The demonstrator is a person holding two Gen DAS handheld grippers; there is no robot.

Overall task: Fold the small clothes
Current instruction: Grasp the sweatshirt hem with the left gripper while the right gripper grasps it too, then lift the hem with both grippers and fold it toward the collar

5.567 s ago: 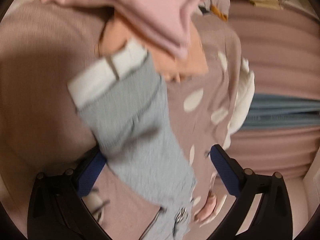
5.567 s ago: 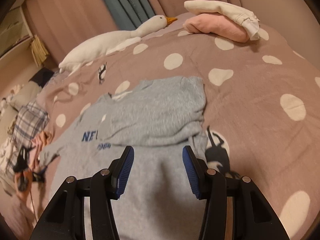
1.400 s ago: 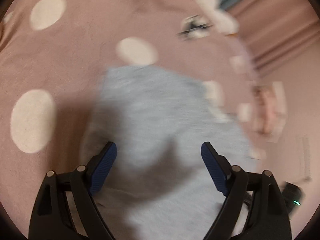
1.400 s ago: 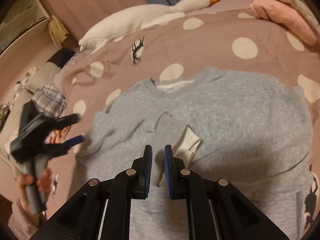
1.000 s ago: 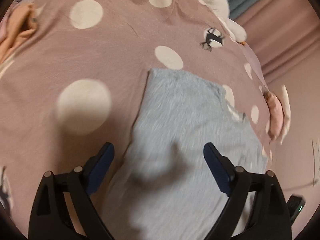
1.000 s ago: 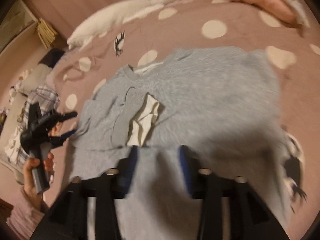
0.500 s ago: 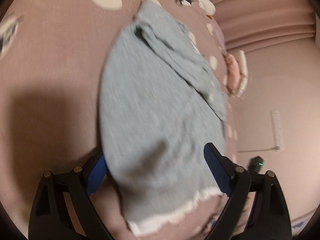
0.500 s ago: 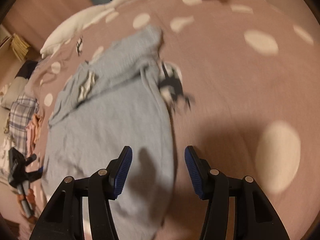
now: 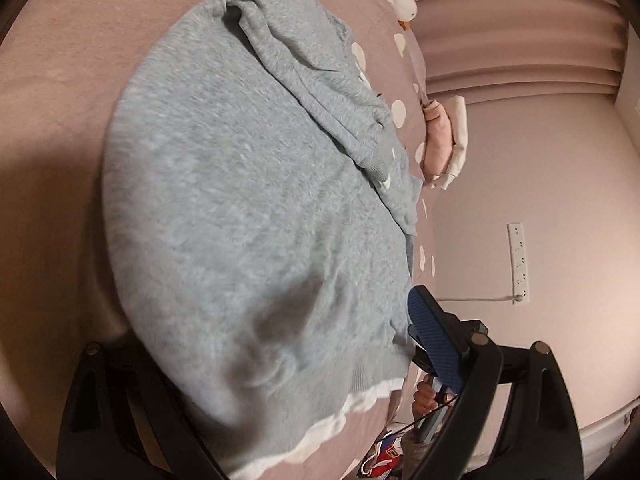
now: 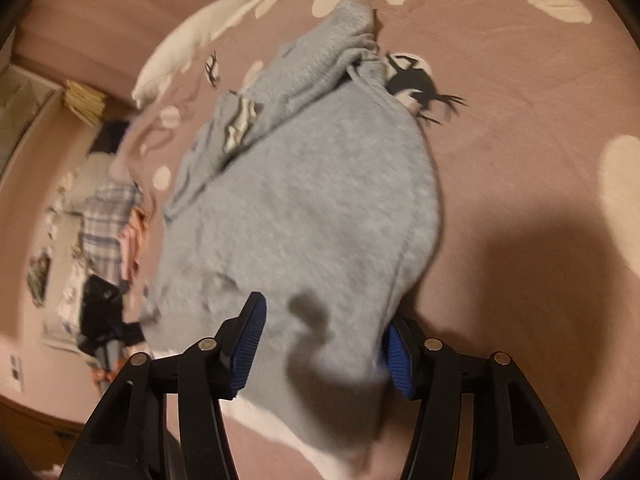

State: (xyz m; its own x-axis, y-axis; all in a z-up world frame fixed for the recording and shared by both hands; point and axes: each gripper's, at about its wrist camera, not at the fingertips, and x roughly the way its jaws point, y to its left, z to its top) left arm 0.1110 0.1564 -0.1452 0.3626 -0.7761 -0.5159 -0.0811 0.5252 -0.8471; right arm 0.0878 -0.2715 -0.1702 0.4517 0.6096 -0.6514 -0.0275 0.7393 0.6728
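1. Left wrist view: your left tool has its jaws apart around the hem corner of the grey sweatshirt, which lies on the dotted bedspread. Folded pink and cream clothes sit beyond it, and a wall power strip is further right.
2. Right wrist view: your right tool straddles the other hem corner of the sweatshirt with its jaws apart. A white goose plush lies behind it, and plaid clothes are heaped at the left.
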